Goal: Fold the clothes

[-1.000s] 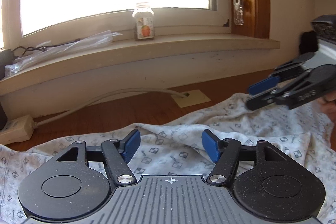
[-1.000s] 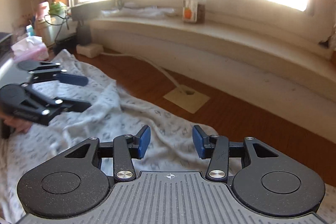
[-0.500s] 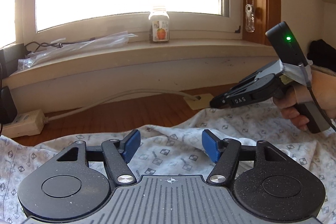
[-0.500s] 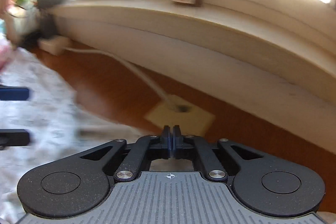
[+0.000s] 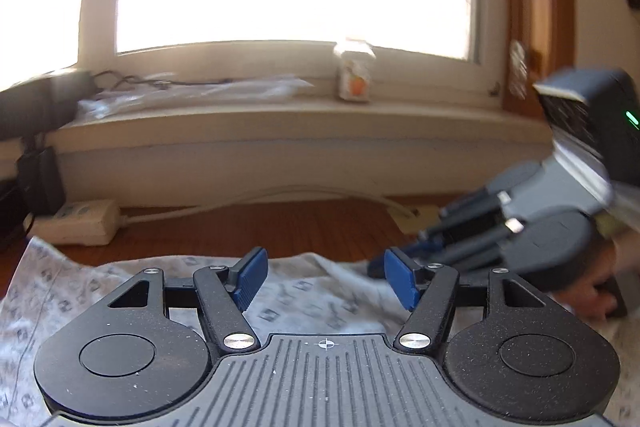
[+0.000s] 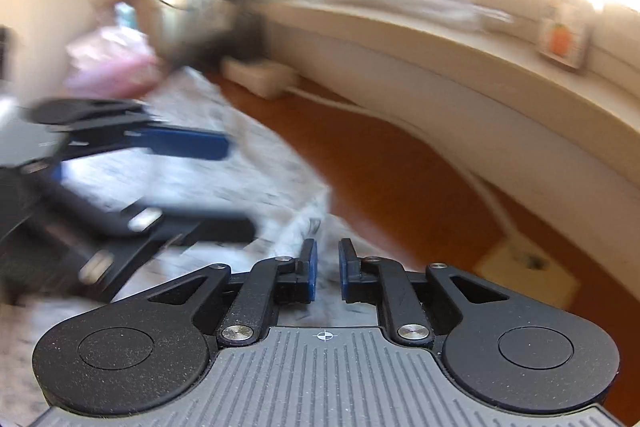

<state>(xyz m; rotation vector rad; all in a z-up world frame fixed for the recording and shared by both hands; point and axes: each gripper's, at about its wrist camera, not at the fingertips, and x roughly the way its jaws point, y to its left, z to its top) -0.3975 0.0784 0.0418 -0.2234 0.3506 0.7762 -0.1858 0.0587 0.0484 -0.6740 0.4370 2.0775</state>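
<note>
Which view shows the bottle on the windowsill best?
The left wrist view: the bottle stands near centre frame on the windowsill, whole though blurred. The right wrist view shows it only at the far edge, smeared.

White cotton garment (image 5: 316,291) printed with small grey squares, on a red-brown wooden floor (image 5: 280,231). Black two-finger grippers, left (image 5: 326,279) and right (image 6: 324,269), with blue pads. Cream windowsill (image 5: 280,115); orange-labelled jar (image 5: 354,75).

Motion-blurred right gripper (image 5: 394,259) and jar (image 5: 355,75), label unreadable.
</note>
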